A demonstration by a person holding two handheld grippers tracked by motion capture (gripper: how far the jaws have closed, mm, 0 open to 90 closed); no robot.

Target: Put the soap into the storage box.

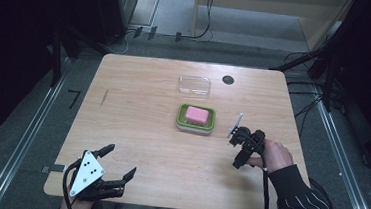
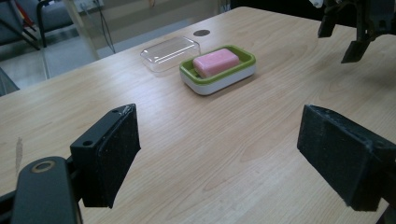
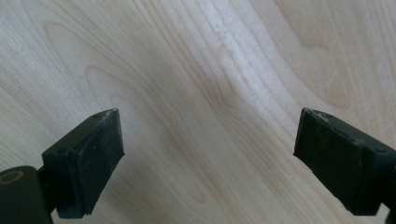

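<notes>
Both tongs (image 1: 120,160) (image 1: 239,139) agape over pale wooden table (image 1: 138,106), grey floor (image 1: 32,117)

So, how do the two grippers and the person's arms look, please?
Both grippers are black with two flat, padded jaws. The left gripper carries a grey three-cornered plate with black dots. A black cable trails from the right gripper. The sleeve is dark with thin pale stripes.

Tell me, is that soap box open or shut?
Open. The pink soap lies uncovered in the green box; the clear lid sits apart on the table behind it.
</notes>
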